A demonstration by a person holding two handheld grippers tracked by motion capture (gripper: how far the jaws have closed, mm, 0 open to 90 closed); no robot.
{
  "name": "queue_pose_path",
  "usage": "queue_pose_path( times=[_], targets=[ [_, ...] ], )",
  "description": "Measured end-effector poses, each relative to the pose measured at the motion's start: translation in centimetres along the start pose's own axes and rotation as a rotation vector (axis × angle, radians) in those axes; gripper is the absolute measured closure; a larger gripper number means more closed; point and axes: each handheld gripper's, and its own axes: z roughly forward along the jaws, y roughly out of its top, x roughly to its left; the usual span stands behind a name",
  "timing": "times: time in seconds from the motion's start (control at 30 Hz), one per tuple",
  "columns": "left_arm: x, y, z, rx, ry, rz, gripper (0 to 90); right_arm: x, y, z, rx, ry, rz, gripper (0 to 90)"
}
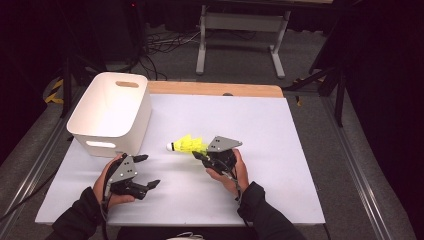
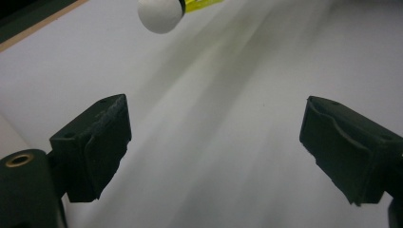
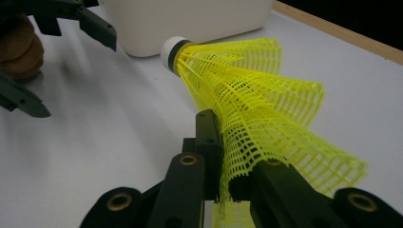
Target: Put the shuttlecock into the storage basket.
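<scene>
A yellow mesh shuttlecock (image 1: 186, 145) with a white cork tip hangs just above the white tabletop (image 1: 260, 125), its tip pointing left. My right gripper (image 1: 198, 155) is shut on its skirt. In the right gripper view the jaws (image 3: 223, 156) pinch the crumpled yellow netting of the shuttlecock (image 3: 252, 95), and the cork points toward the bin. My left gripper (image 1: 149, 171) stands open at the front left, held sideways in a hand, with nothing between its jaws. In the left gripper view the wide-apart jaws (image 2: 214, 147) frame bare table, and the shuttlecock's cork (image 2: 160, 14) is at the top.
A white plastic bin (image 1: 135, 125) with handle cutouts stands at the table's back left, and its wall (image 3: 190, 19) rises behind the shuttlecock. A wooden strip (image 1: 215, 89) runs along the far edge. Beyond it are a table frame and cables on the floor.
</scene>
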Motion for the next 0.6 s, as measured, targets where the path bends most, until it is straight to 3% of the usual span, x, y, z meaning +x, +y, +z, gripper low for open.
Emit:
queue_pose_path(
  times=[0.37, 0.6],
  targets=[
    [0.2, 2.9, 2.7, -0.035, -0.039, 0.033, 14.5, 0.5, -0.4, -1.6, 0.024, 0.014, -0.052, 85.9],
    [0.4, 3.7, 4.7, 0.0, -0.064, 0.054, 17.1, 1.3, -0.4, -1.3, 0.076, 0.037, -0.114, 85.6]
  ],
)
